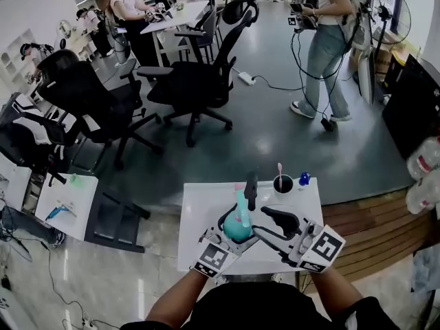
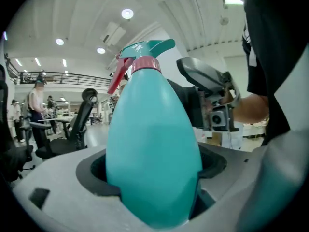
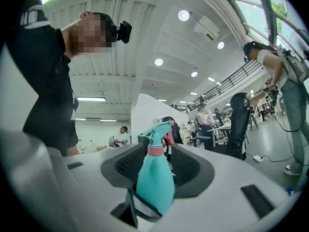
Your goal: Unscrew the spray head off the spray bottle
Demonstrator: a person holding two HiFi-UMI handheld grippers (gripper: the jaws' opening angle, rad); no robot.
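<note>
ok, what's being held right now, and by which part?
The left gripper grips the spray bottle by its lower teal body. The right gripper is open, holding nothing.

Left gripper (image 1: 232, 234) clamped on spray bottle (image 2: 153, 144), right gripper (image 1: 273, 218) jaws apparently apart

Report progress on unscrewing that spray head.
Done: the left claw is clamped on the spray bottle by its teal body. In hand: the right claw is open, near the bottle but gripping nothing. Left: the spray head still sits on its pink collar, so it has yet to come off.
</note>
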